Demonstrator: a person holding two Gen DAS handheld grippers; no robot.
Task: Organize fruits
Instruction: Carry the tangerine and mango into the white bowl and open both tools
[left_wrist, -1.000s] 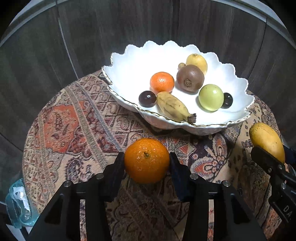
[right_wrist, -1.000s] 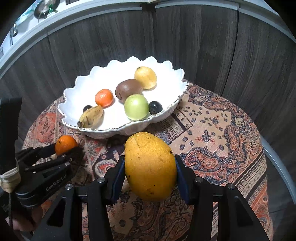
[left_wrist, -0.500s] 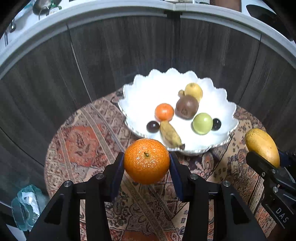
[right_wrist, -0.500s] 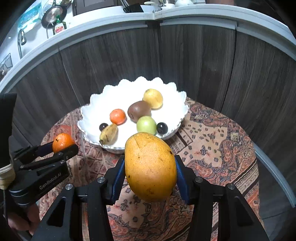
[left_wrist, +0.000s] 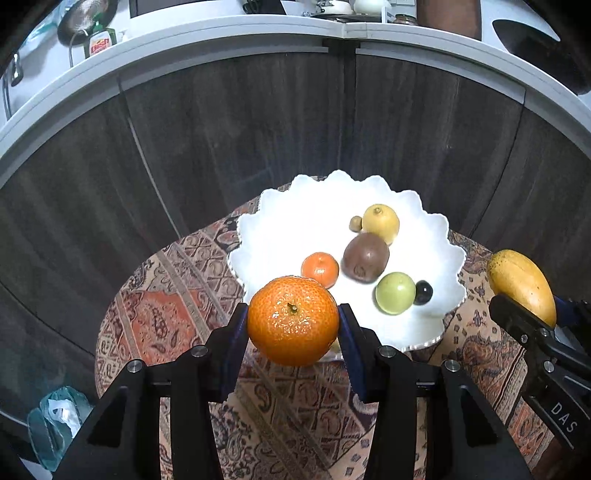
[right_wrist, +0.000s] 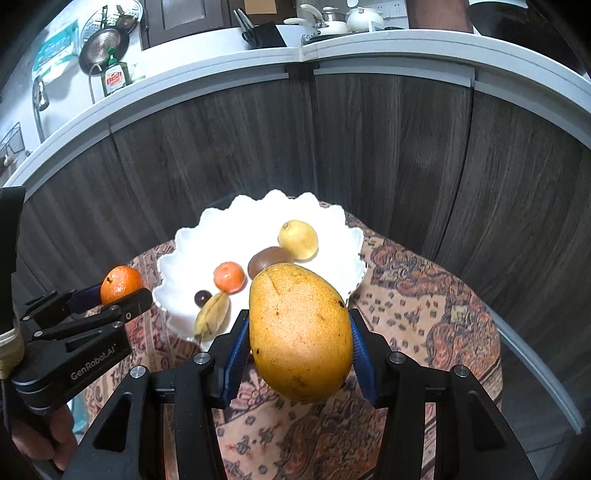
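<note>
1. Fingers of the left gripper (left_wrist: 293, 325) are clamped on a mandarin (left_wrist: 293, 320), held in the air above the near rim of the white scalloped bowl (left_wrist: 295, 225).
2. The right gripper (right_wrist: 300, 345) pinches a yellow mango (right_wrist: 300, 334) between its blue pads, above the patterned tablecloth (right_wrist: 424, 306).
3. In the bowl lie a smaller mandarin (left_wrist: 320, 269), kiwi (left_wrist: 365, 257), lemon (left_wrist: 380, 223), green apple (left_wrist: 395, 298), small banana (right_wrist: 212, 317) and dark plums.
</note>
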